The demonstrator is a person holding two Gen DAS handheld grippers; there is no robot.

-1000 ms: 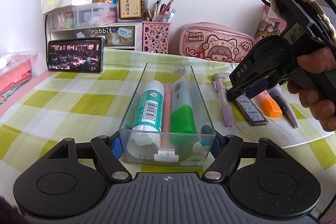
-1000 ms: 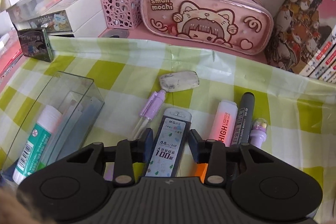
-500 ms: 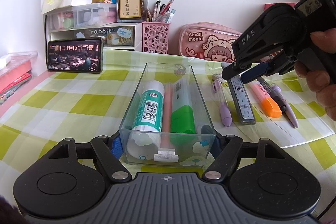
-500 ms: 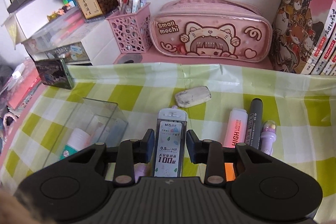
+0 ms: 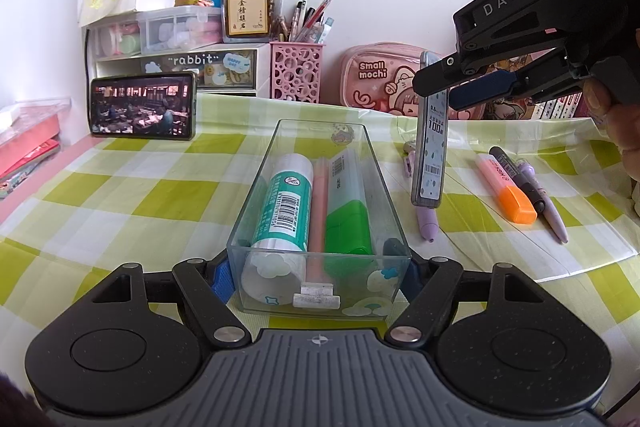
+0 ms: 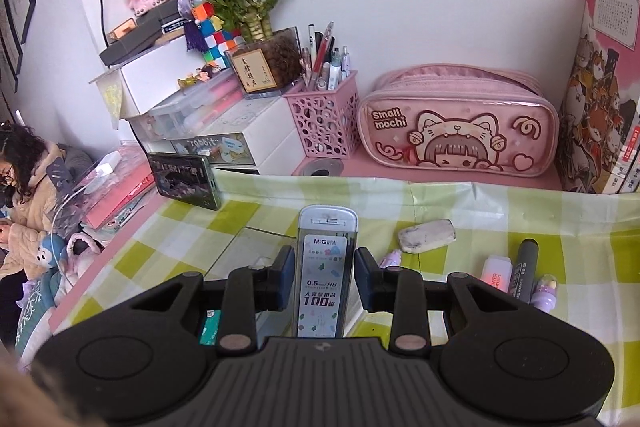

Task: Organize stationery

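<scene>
The left gripper (image 5: 319,273) is clamped on the near end of the clear tray (image 5: 394,205), one finger on each side wall, and the tray sits on the green-checked cloth (image 5: 120,187). Inside the tray lie a glue stick (image 5: 286,207), a thin pink pen (image 5: 318,211) and a green highlighter (image 5: 346,211), side by side and lengthwise; a dark item in the near right corner is too hidden to name.

The right gripper (image 6: 322,277) holds the lead case (image 6: 324,279) off the cloth; its jaws have just been closing on the case, and the pads now press its two long edges. In the left wrist view the lead case (image 5: 430,151) hangs nearly upright, just right of the tray, gripped near its top by the right gripper (image 5: 438,89), with the holding hand (image 5: 616,123) at the right edge.

On the cloth right of the tray lie a purple pen (image 5: 426,223), partly behind the case, then an orange-capped highlighter (image 5: 506,187), a black marker (image 5: 518,179) and a lilac pen (image 5: 546,203), close together. An eraser (image 6: 426,235) lies farther back.

Along the far wall stand a phone (image 5: 142,105), a drawer unit (image 5: 200,67), a pink pen holder (image 5: 296,71), a pink pencil case (image 6: 456,123) and books (image 6: 604,99). A person (image 6: 28,187) sits at the far left in the right wrist view.
</scene>
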